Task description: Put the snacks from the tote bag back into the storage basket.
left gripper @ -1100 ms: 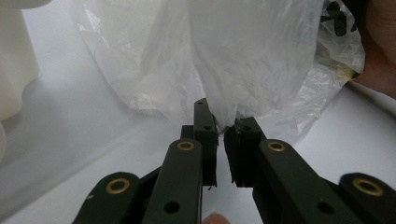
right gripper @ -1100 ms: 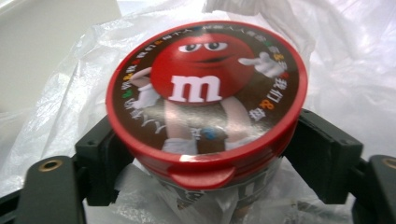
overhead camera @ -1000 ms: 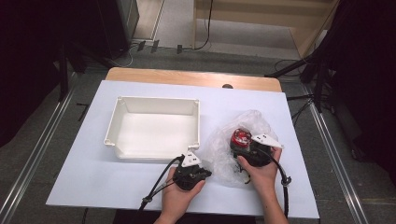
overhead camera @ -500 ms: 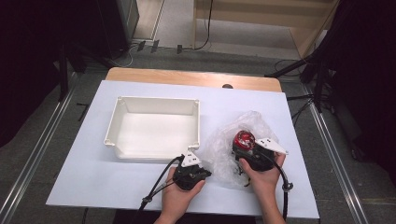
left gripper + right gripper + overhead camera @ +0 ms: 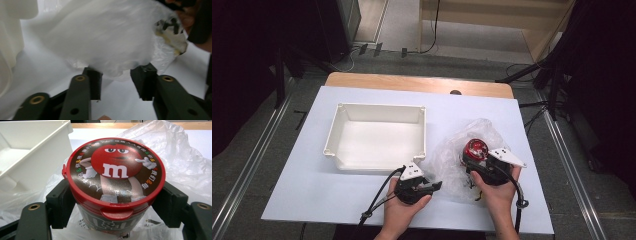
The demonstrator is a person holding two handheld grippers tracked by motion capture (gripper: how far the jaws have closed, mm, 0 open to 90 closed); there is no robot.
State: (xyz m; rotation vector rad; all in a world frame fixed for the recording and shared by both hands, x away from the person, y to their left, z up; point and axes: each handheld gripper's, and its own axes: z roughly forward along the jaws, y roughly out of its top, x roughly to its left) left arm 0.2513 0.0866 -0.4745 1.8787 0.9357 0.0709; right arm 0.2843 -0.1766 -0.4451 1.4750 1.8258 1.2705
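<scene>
Red-lidded M&M's candy tub (image 5: 113, 187) sits upright between the jaws of your right gripper (image 5: 116, 202), which are clamped on its sides just under the lid. In the high view the tub (image 5: 475, 150) rises out of a crumpled clear plastic bag (image 5: 452, 152) near the right front part of the tabletop (image 5: 307, 190). Your left gripper (image 5: 117, 83) has just been opening; its jaws now stand apart, with a fold of the bag (image 5: 107, 40) just past their tips and not pinched. An empty white tray (image 5: 377, 136) lies to the left of the tub, beyond the bag's edge. Your right hand (image 5: 494, 187) holds the tub, so it is the nearer one; judging from this, the tub would travel leftward and slightly away from you, staying upright, to reach the tray.
</scene>
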